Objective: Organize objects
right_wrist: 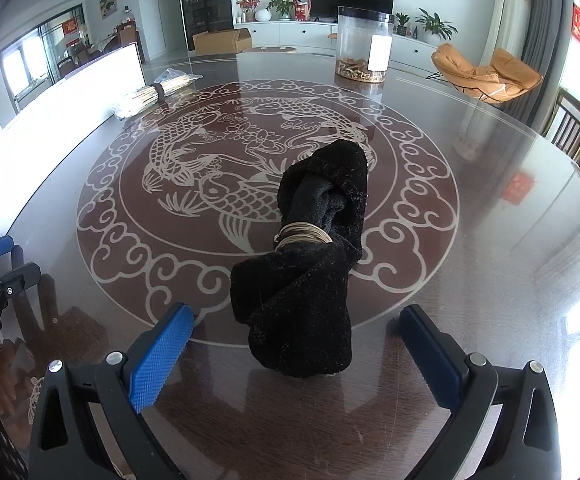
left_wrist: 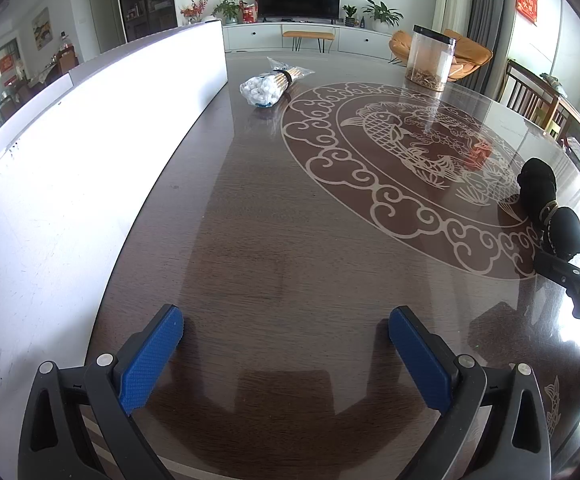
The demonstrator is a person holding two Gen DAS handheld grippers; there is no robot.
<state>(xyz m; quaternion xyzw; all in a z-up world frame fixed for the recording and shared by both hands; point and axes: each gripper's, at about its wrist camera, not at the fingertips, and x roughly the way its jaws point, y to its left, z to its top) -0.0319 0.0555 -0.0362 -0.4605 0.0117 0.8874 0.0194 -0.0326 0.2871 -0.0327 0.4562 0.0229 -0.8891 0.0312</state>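
Where two claws gape, one black bundle (right_wrist: 310, 264), one jar (right_wrist: 364, 46)

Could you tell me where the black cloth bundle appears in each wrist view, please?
Left wrist view: the black cloth bundle lies at the far right edge, on the table, beside the right gripper's frame.
Right wrist view: it lies in the centre foreground, just ahead of the open right gripper, a wire ring around its middle.
Shared landmark: the clear jar standing at the far side of the table.
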